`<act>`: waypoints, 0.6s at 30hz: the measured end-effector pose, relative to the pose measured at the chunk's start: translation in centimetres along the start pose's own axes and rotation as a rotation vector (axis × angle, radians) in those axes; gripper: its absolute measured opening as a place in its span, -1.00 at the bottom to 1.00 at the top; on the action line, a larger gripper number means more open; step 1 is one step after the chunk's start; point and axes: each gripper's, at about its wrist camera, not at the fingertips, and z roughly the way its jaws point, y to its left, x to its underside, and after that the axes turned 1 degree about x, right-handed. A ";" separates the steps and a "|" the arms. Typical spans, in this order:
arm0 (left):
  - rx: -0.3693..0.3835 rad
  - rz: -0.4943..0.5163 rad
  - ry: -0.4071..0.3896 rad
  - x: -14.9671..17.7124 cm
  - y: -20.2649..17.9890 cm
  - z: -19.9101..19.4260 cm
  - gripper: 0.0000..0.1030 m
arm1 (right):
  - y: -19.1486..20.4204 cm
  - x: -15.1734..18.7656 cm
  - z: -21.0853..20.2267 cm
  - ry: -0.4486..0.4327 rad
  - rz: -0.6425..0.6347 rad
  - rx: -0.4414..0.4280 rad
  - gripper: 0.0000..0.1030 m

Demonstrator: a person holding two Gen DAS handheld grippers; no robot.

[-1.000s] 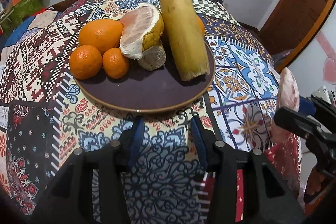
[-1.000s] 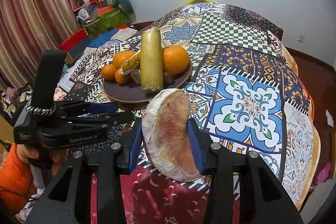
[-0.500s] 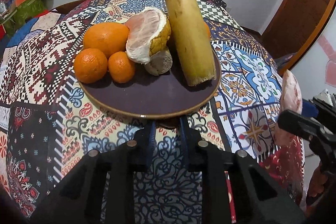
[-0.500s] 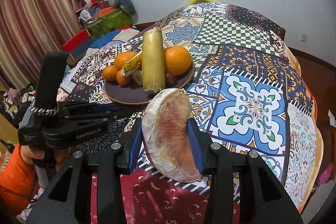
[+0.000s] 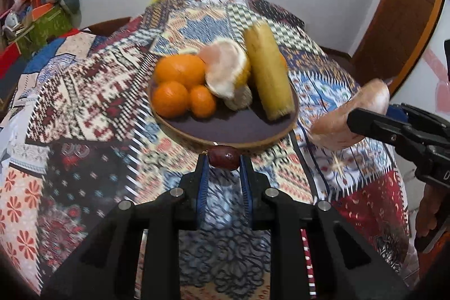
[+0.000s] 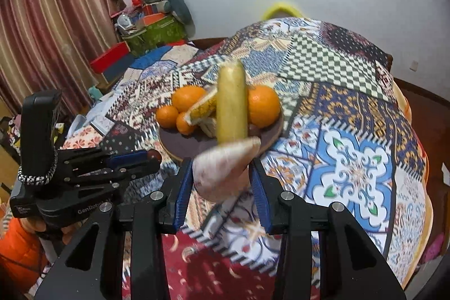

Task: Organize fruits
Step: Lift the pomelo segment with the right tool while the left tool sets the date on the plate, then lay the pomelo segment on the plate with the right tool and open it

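Left hand-held gripper (image 5: pixel 223 159) was empty a sec ago, now it's clamped on a small dark red fruit (image 5: pixel 224 157) at the plate's (image 5: pixel 225 141) 6 o'clock; right hand-held gripper (image 6: pixel 222 173) still squeezes the pomelo wedge (image 6: pixel 225 167).

Oranges (image 5: pixel 180 69) orange; cane (image 5: pixel 267 69) yellow; plate (image 5: pixel 230 128) dark purple, tan rim; date (image 5: pixel 223 156) reddish-brown; pomelo wedge (image 6: pixel 222 167) pale pink; cloth (image 6: pixel 357 170) multicoloured patchwork.

Home room: patchwork tablecloth (image 6: pixel 351 108), striped curtains (image 6: pixel 47 27).

"GenRobot" on left hand-held gripper (image 6: pixel 153 159)
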 end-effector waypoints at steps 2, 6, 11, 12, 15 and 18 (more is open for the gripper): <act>-0.008 -0.004 -0.017 -0.7 0.6 -0.1 -0.58 | 0.3 -0.5 0.2 -0.009 -0.003 -0.004 -0.30; -0.013 -0.005 -0.024 -1.6 1.4 0.6 -0.58 | 1.2 -1.4 1.1 -0.011 -0.022 -0.013 -0.30; -0.019 -0.022 -0.013 -2.2 2.5 1.9 -0.58 | 2.2 -2.0 2.3 -0.008 -0.057 -0.006 -0.30; -0.016 -0.026 -0.011 -2.3 2.7 2.1 -0.58 | 2.4 -2.2 2.6 -0.008 -0.064 -0.003 -0.30; -0.008 -0.029 -0.013 -2.6 3.1 2.5 -0.58 | 2.6 -2.8 3.2 -0.007 -0.064 -0.007 -0.31; 0.003 -0.026 -0.019 -2.8 3.3 2.6 -0.58 | 2.9 -3.3 3.8 -0.007 -0.072 -0.012 -0.32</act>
